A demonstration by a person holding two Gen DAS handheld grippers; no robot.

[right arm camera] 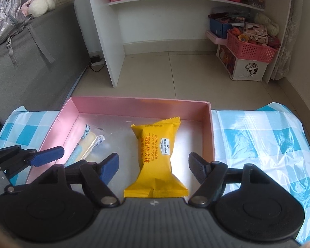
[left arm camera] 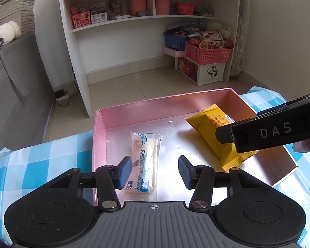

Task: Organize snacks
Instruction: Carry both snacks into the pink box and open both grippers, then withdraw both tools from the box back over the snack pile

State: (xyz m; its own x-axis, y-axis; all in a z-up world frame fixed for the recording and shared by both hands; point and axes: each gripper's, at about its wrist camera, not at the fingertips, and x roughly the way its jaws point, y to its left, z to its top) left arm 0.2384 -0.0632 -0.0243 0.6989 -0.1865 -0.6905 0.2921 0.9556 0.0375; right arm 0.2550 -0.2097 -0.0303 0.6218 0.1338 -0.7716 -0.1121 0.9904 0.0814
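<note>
As both snacks lie inside the shallow pink cardboard box (right arm camera: pixel 72 111), the task seems to be near its end, as far as I can judge. On the left side of the box floor rests the pale yellow bread in a clear plastic wrapper with blue print (left arm camera: pixel 143 161). It lies flat, close to the left wall of the box but not leaning on it.

Over this bread hangs the left claw (left arm camera: pixel 155 170), with its two blue pads spread apart. One pad stands in front of the wrapper's left edge and the other is well to the right of it, so the claw is released and grips nothing. I cannot tell if the pad touches the wrapper.

More to the right lies the yellow foil packet of waffle sandwich with orange letters (right arm camera: pixel 159 157), flat on the shiny bottom, apart from the bread and near the right wall. The right claw (right arm camera: pixel 155 166) is above it, and its pads stand wide on both sides of the packet without contact, so it also is released.

The blue and white checked plastic cloth on the tabletop (right arm camera: pixel 258 136) shows no other snack beside the box. What is left, in my opinion, is only to draw both claws away, or maybe to straighten the two packets.
</note>
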